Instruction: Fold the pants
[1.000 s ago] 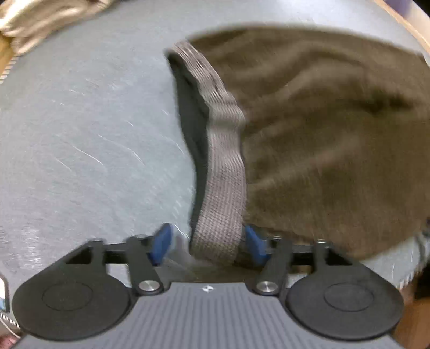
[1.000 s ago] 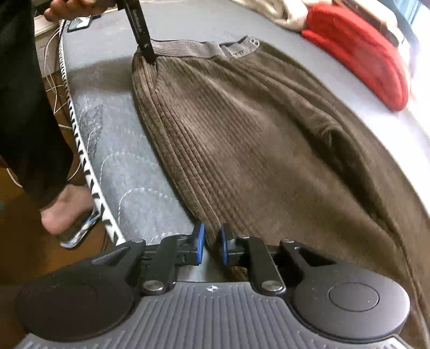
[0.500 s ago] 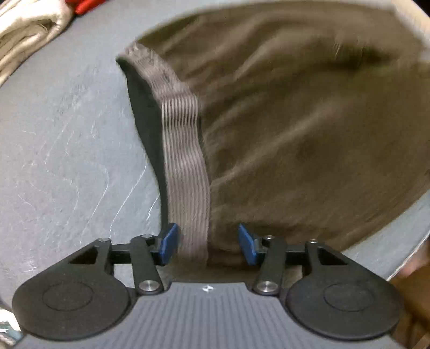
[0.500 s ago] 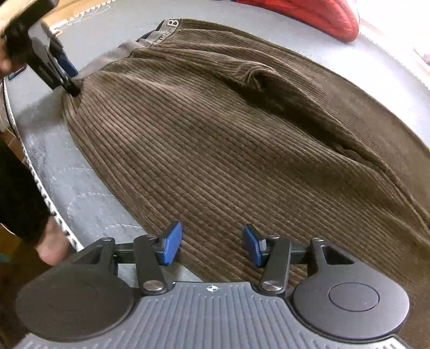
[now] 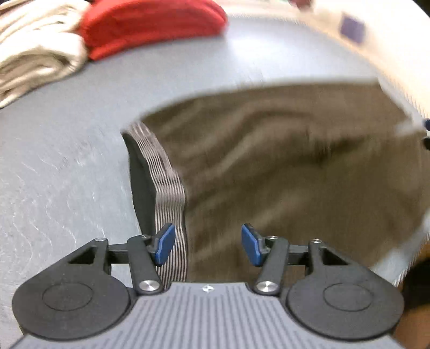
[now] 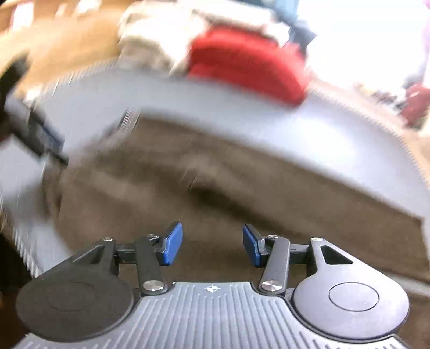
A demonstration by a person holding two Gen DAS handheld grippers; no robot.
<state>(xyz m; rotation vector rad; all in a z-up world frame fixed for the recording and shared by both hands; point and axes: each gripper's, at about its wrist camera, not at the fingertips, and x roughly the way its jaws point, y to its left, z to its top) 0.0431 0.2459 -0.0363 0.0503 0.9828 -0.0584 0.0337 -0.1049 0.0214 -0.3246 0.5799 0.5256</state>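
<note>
Brown corduroy pants [image 5: 282, 166] lie flat on a grey mattress [image 5: 67, 174]; their ribbed grey waistband [image 5: 166, 193] runs up from my left gripper. My left gripper [image 5: 208, 244] is open just above the waistband corner and holds nothing. In the right wrist view the pants [image 6: 215, 188] spread ahead, blurred by motion. My right gripper [image 6: 212, 244] is open over the cloth and holds nothing. The left gripper [image 6: 40, 137] shows blurred at the far left of the right wrist view.
A folded red garment [image 5: 150, 24] and a cream one [image 5: 35, 56] lie at the far side of the mattress; both show in the right wrist view too, red [image 6: 244, 64] and cream [image 6: 153, 45]. The mattress edge [image 6: 408, 150] curves round at the right.
Both grippers have opened and let go of the pants: the left was around the waistband, the right shut on the pants' edge. Both have lifted and tilted back, so the far garments show.
</note>
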